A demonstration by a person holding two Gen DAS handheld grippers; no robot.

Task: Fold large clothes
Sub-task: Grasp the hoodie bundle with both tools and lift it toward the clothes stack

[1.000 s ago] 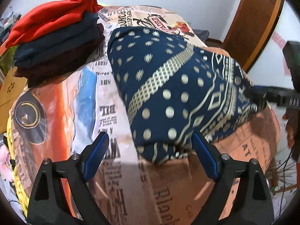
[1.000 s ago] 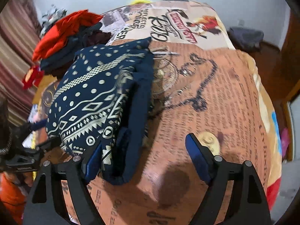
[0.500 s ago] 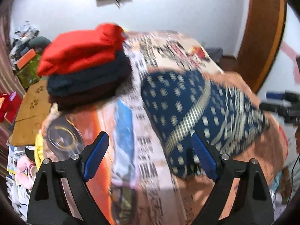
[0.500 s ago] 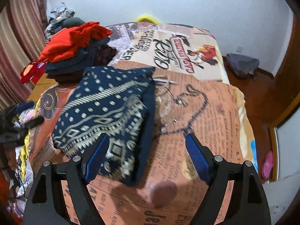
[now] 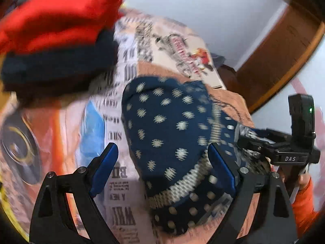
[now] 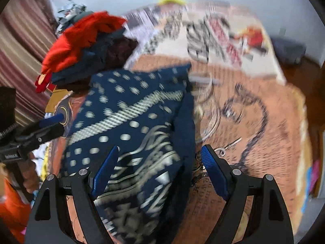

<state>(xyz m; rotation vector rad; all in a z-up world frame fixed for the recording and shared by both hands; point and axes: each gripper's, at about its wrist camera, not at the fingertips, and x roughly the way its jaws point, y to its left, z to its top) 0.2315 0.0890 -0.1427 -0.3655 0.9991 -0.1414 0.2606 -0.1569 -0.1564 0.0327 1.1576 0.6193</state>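
Note:
A folded navy garment with cream dots and zigzag bands (image 5: 172,134) lies on the printed bedspread (image 5: 113,168); it also shows in the right wrist view (image 6: 134,130). My left gripper (image 5: 162,166) is open, its jaws wide apart at the garment's near left end. My right gripper (image 6: 158,170) is open, its jaws astride the garment's near right end. Neither holds cloth. The right gripper's body shows at the right of the left wrist view (image 5: 284,148); the left gripper's body shows at the left of the right wrist view (image 6: 30,136). Both views are blurred.
A stack of folded clothes, red on top of navy and dark maroon (image 5: 56,46), stands on the bed's far left, also seen in the right wrist view (image 6: 85,46). A wooden door frame (image 5: 284,46) is at the right. Striped curtains (image 6: 22,46) hang left.
Both grippers rose away from the garment half a second ago and have now come back down close over its ends. Both stayed open. The garment has not visibly moved.

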